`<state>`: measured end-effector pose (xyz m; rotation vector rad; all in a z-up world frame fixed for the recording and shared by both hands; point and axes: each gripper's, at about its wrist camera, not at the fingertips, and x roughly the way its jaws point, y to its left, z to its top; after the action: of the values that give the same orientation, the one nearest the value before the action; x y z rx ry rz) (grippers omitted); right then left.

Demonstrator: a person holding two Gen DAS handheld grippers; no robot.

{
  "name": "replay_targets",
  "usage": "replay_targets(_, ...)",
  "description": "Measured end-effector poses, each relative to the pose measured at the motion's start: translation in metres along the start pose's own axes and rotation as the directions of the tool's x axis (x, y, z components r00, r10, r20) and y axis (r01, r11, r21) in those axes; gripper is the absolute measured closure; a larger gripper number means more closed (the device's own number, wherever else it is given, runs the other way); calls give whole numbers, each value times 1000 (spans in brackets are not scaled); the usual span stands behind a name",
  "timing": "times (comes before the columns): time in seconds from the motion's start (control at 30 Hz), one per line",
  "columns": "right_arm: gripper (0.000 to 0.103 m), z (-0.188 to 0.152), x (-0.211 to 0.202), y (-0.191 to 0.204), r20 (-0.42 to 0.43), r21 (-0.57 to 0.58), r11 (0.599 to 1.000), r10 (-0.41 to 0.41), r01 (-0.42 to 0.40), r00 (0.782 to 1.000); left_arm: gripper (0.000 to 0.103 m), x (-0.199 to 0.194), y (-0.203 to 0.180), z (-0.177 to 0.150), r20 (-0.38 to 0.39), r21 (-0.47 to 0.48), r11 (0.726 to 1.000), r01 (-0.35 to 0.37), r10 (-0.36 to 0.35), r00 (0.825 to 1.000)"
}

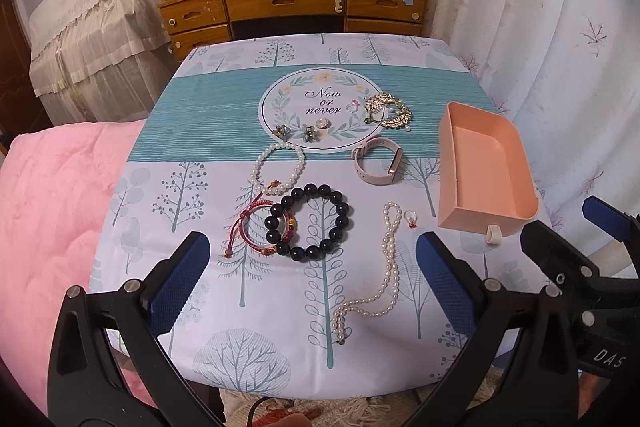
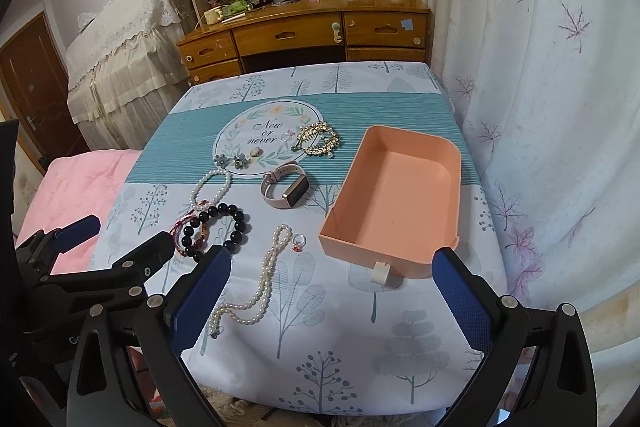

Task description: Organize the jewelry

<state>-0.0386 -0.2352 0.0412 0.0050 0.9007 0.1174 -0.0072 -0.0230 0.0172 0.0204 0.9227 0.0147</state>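
1. The left claw (image 1: 312,267) hangs released over the counter's near edge, its blue pads wide apart and grasping nothing; the black bead bracelet and the pearl necklace lie between and beyond them.
2. The right claw (image 2: 332,291) is likewise spread wide and holds nothing, hovering at the near edge with the pink tray just beyond its right pad.
3. The counter (image 1: 208,307) wears a cloth printed with trees and a teal band.
4. The pink tray (image 2: 448,167) sits along the right edge with nothing in it, a small white ring (image 2: 380,273) just beside its near wall.
5. The pearl necklace (image 1: 384,267) trails from the middle toward the near edge.
6. The black bead bracelet (image 1: 310,223) lies left of the necklace, overlapping a red cord bracelet (image 1: 256,227).
7. A white pearl bracelet (image 1: 278,167) lies just beyond them.
8. A pink watch (image 2: 286,189) rests near the middle, between the bracelets and the tray.
9. A gold leaf brooch (image 1: 390,111) lies toward the far edge.
10. A small red-stone ring (image 1: 411,218) sits just right of the necklace's far end.
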Motion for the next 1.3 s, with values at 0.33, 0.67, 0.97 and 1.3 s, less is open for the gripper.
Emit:
replay_targets(0.33,1,-1,5,2,0,-3,1000,0,0,1000,1,4,3,-2,-2,-6,1000,5,-5,1000)
replay_targets(0.67,2,0,6,9,-4,-16,1000,-14,13,1000,1,6,9,-3,-2,-17,1000,7,-7,1000)
replay_targets(0.97,3,-2,-4,21,32,-41,999,-25,26,999,1,7,9,-3,-1,-16,1000,8,-8,1000)
replay_targets(1.3,17,6,-6,45,3,-114,993,26,-25,1000,1,3,24,5,-33,-41,998,57,-58,998)
